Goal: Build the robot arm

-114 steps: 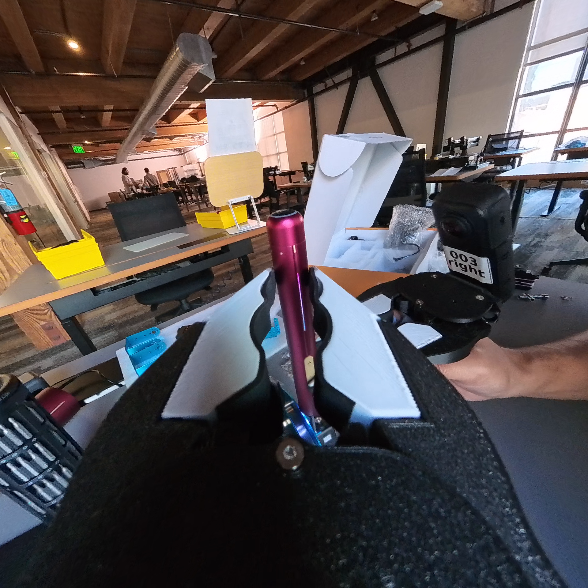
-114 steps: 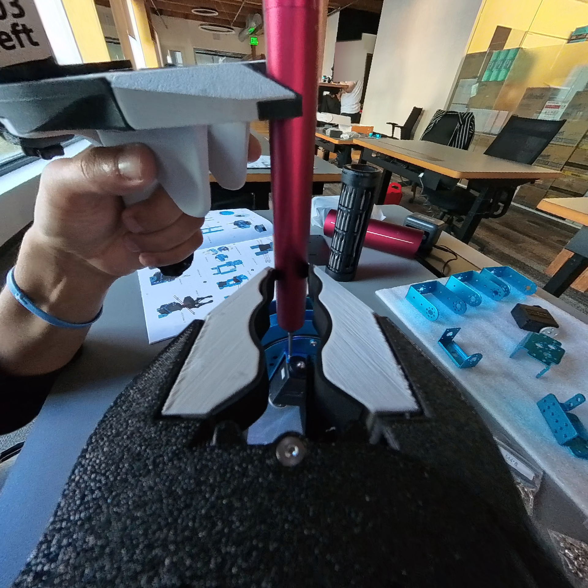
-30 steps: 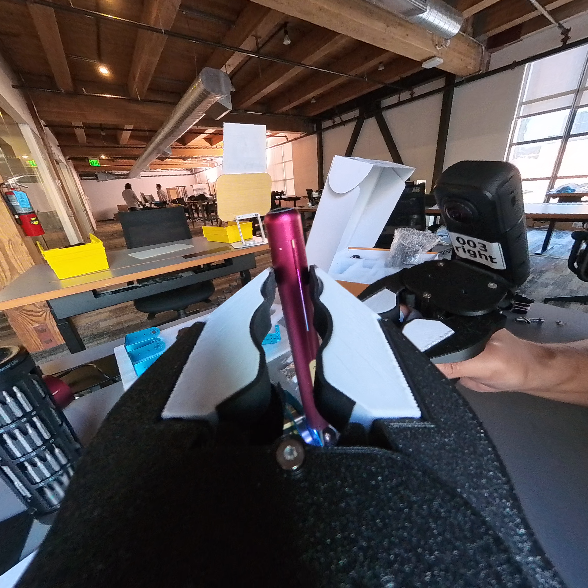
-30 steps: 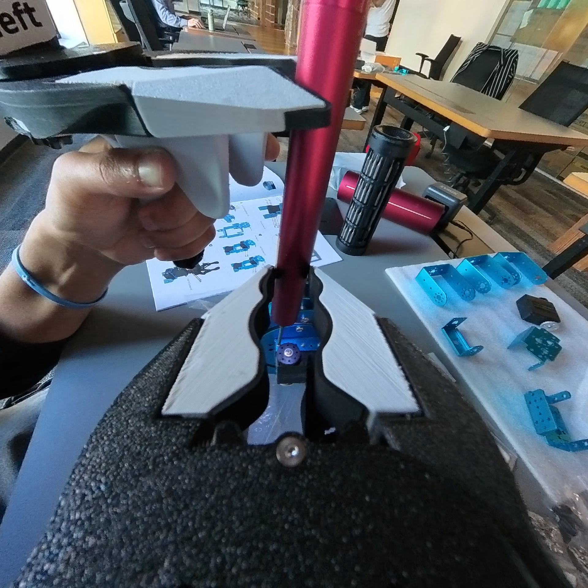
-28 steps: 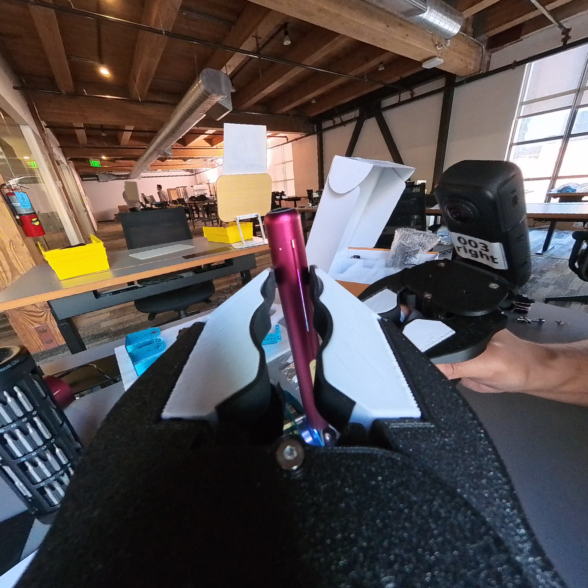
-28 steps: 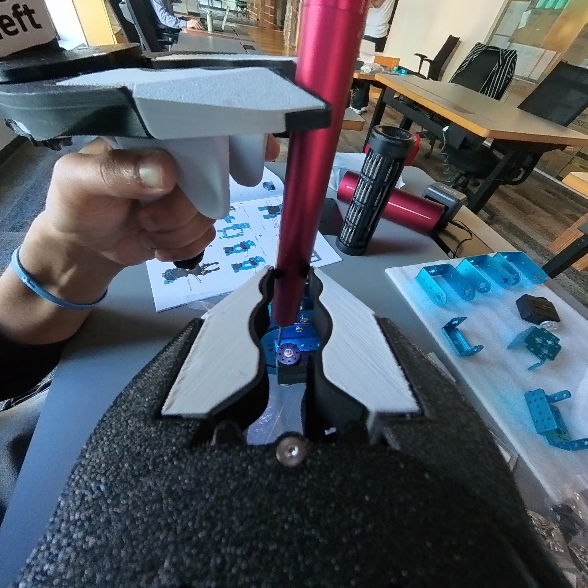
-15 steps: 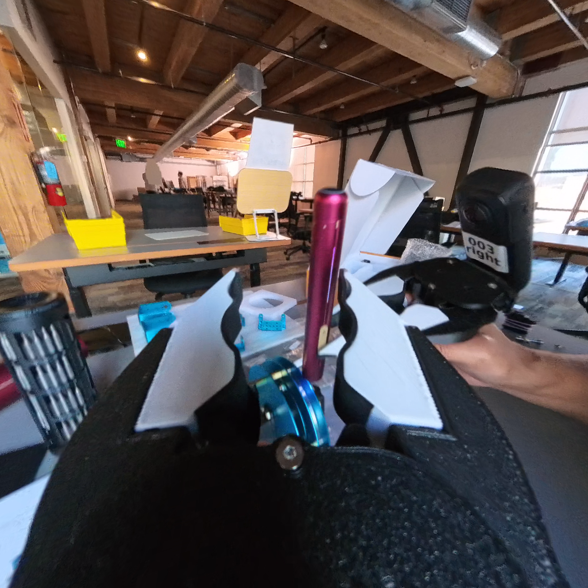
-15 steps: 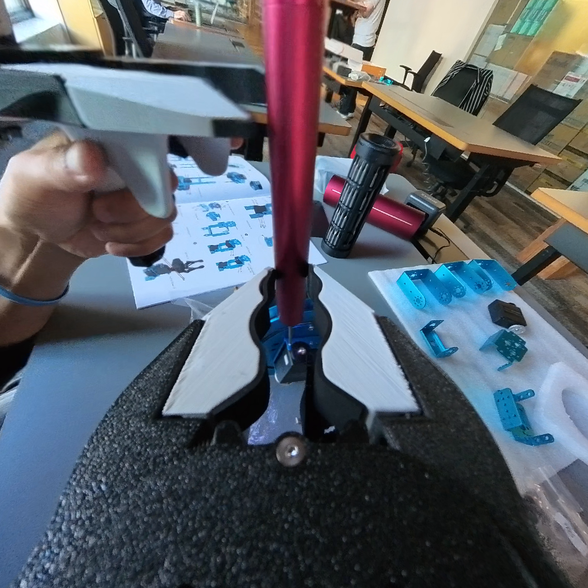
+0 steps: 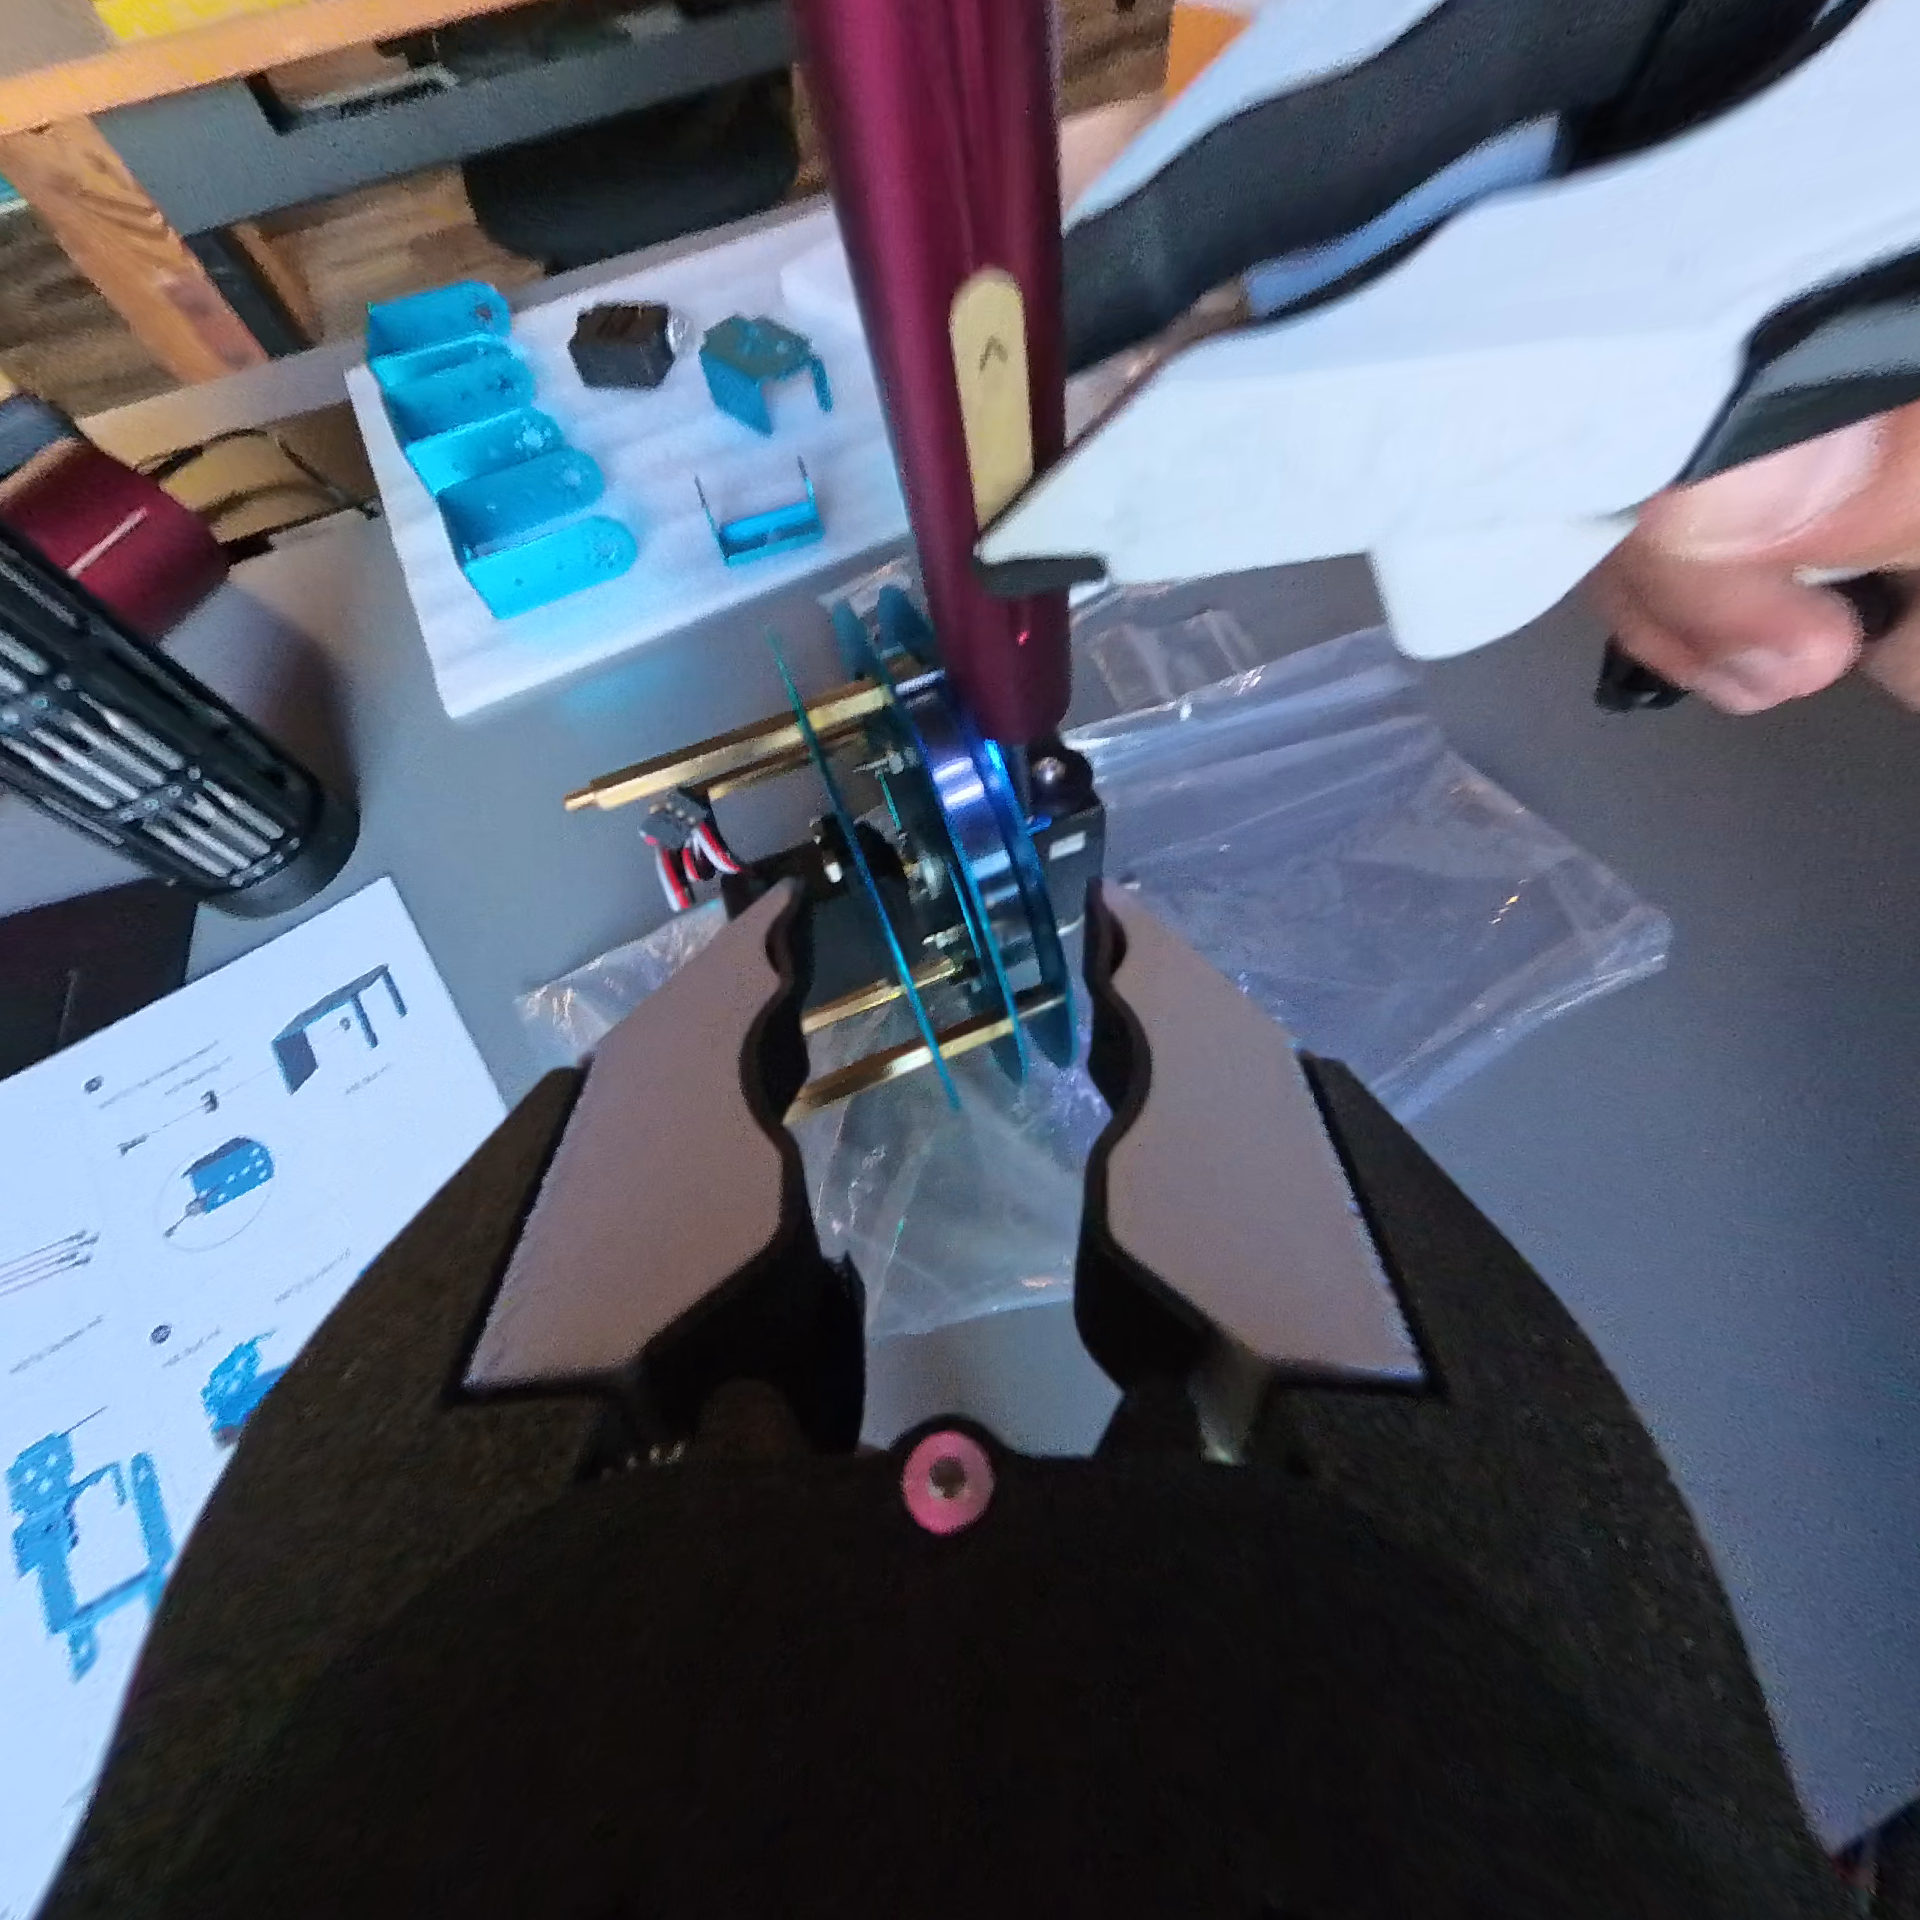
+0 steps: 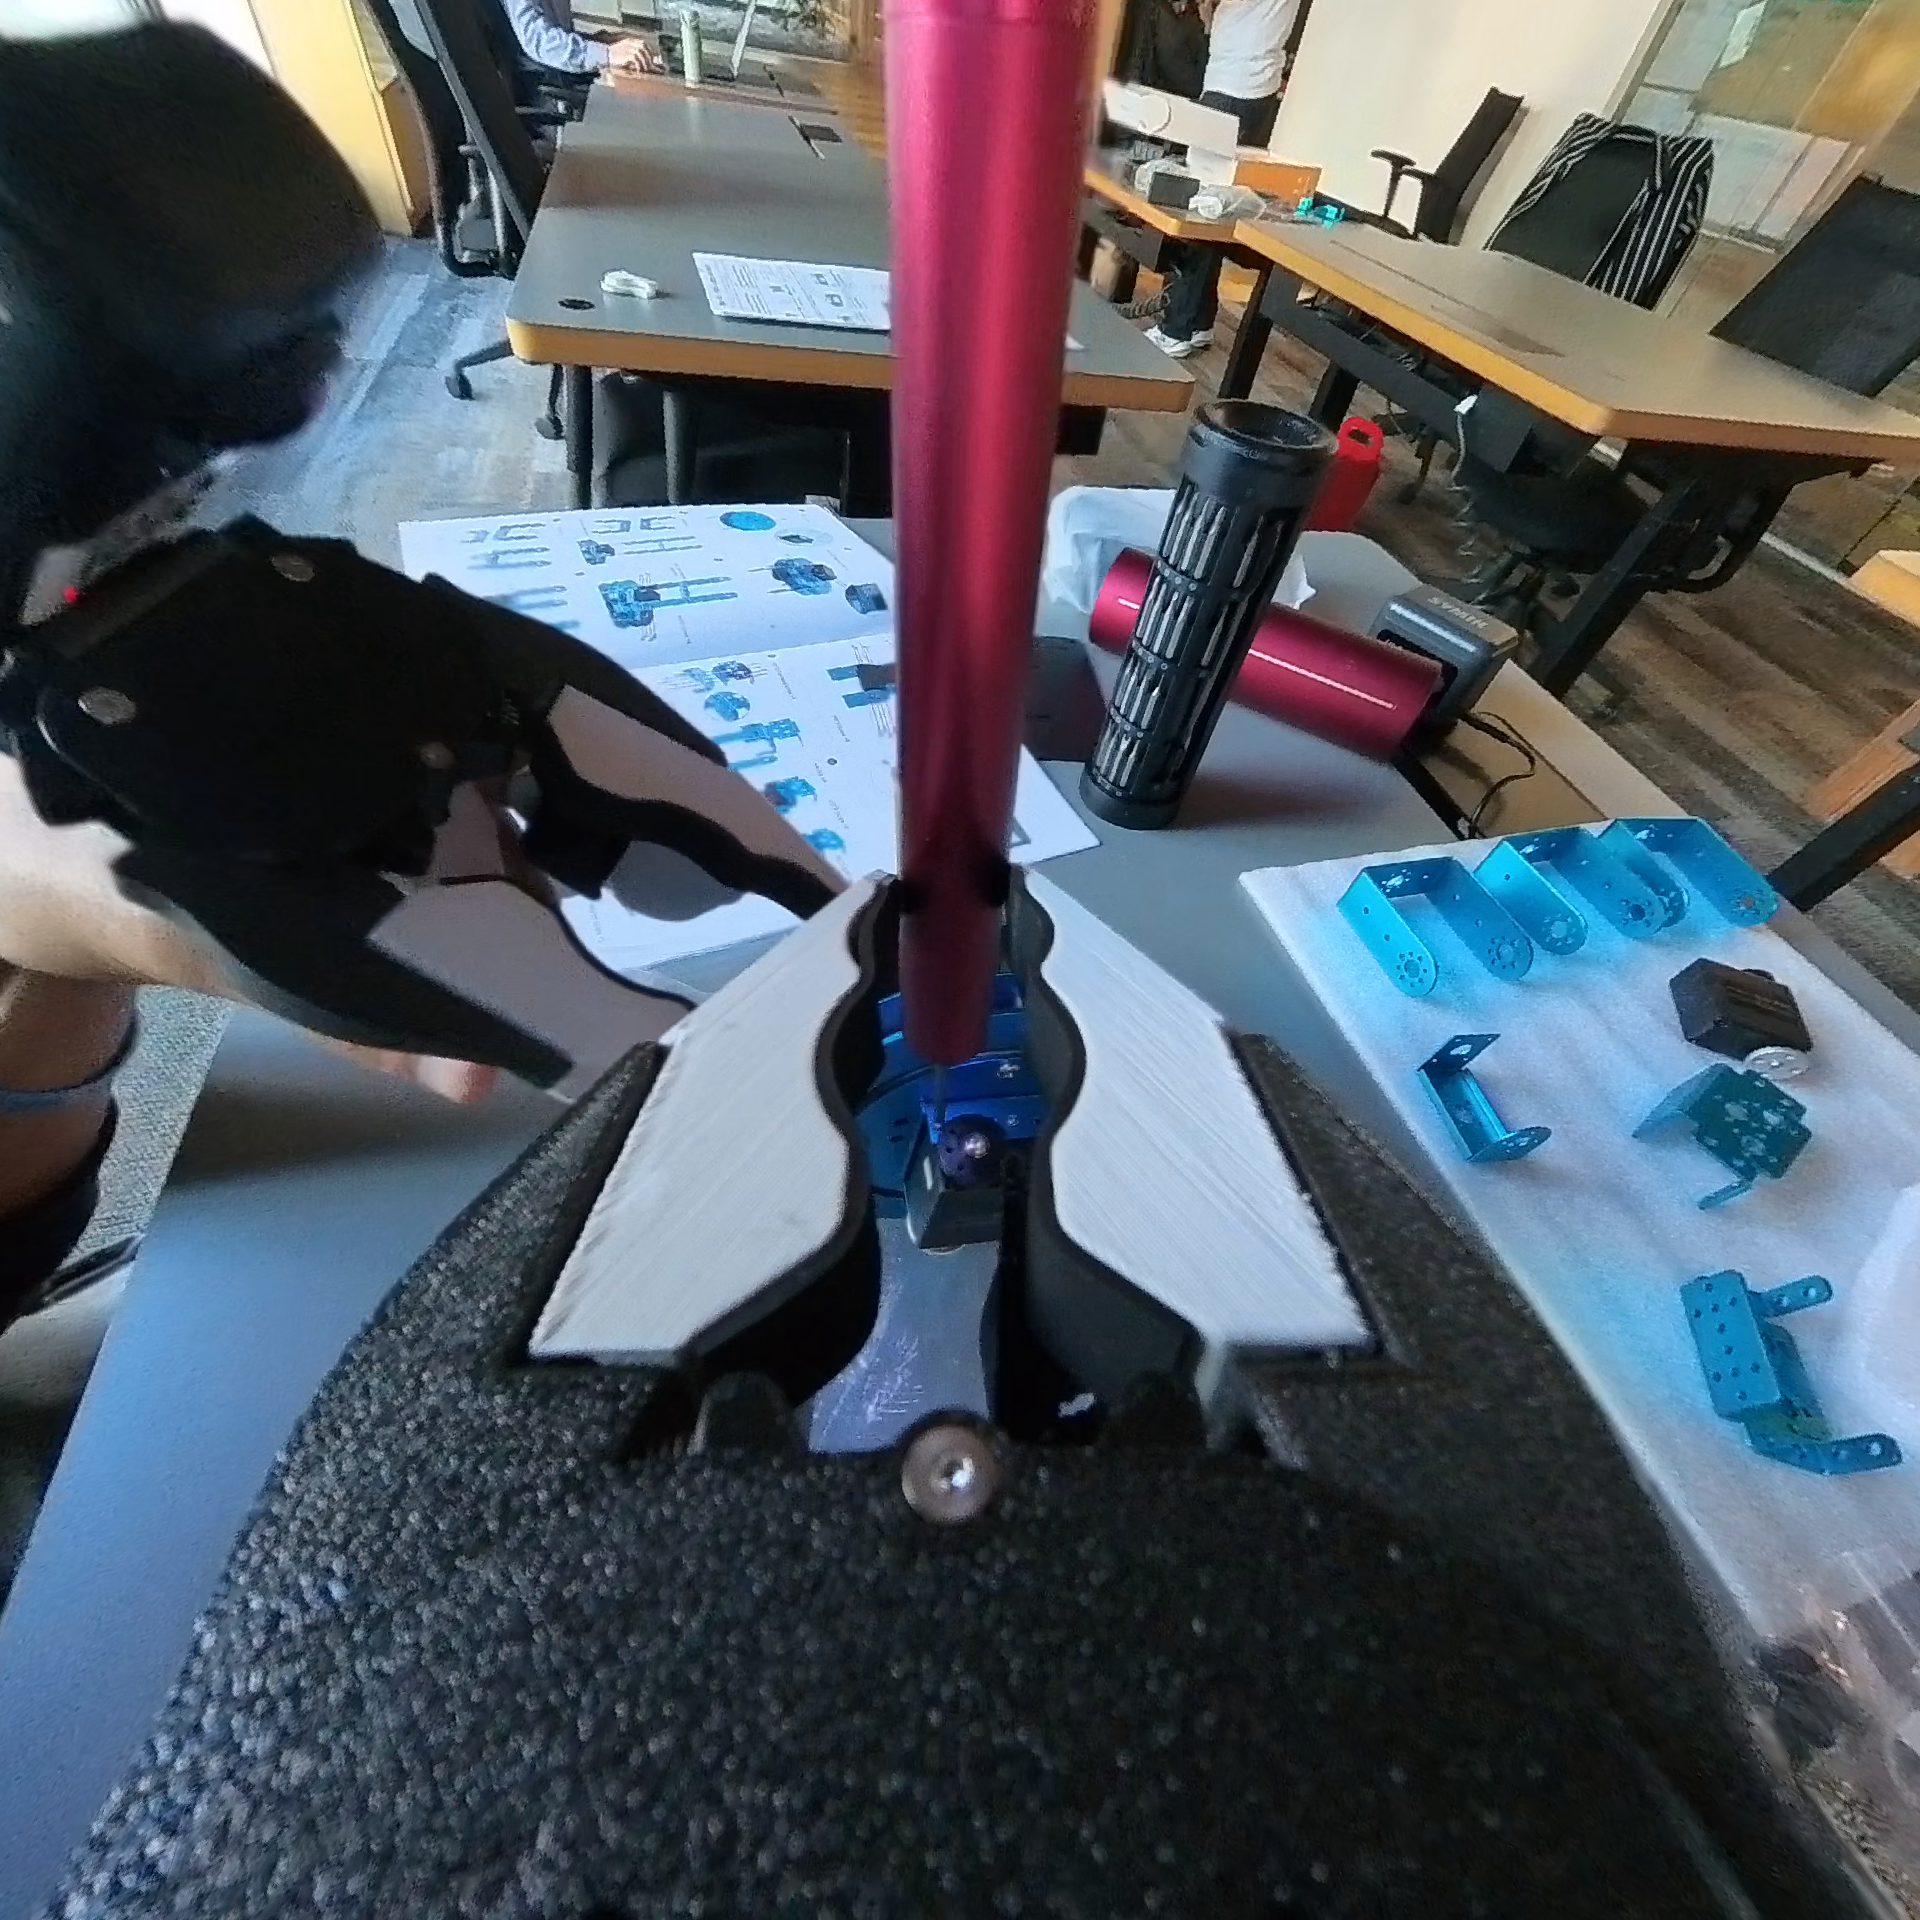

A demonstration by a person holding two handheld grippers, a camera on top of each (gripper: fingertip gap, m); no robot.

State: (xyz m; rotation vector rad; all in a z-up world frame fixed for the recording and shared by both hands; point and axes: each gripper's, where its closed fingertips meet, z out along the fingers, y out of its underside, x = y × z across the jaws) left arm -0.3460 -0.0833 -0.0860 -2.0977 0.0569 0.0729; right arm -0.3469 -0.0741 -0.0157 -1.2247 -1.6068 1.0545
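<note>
My right gripper [image 10: 951,899] is shut on a red screwdriver [image 10: 977,520] and holds it upright. The screwdriver's thin bit touches a screw on a blue disc assembly [image 10: 894,1132] with brass standoffs and a black servo, which lies on the grey table. In the left wrist view my left gripper [image 9: 940,904] is open, with its jaws on either side of the assembly's near edge [image 9: 966,862]. The screwdriver [image 9: 935,312] comes down from above, held by the right gripper's white finger [image 9: 1299,416]. The left gripper's black body [image 10: 260,675] shows at the left of the right wrist view.
A black bit holder [image 10: 1205,623] stands behind, with a red cylinder [image 10: 1320,675] lying by it. An instruction sheet [image 9: 208,1143] lies at the left. A white foam sheet [image 10: 1558,1195] at the right holds several blue brackets. A clear plastic bag [image 9: 1351,883] lies under the assembly. My right fingertips sit around 7 cm from my left ones.
My left gripper has opened and let go of the screwdriver, then tilted down over the assembly. My right gripper still holds the screwdriver upright on the assembly.
</note>
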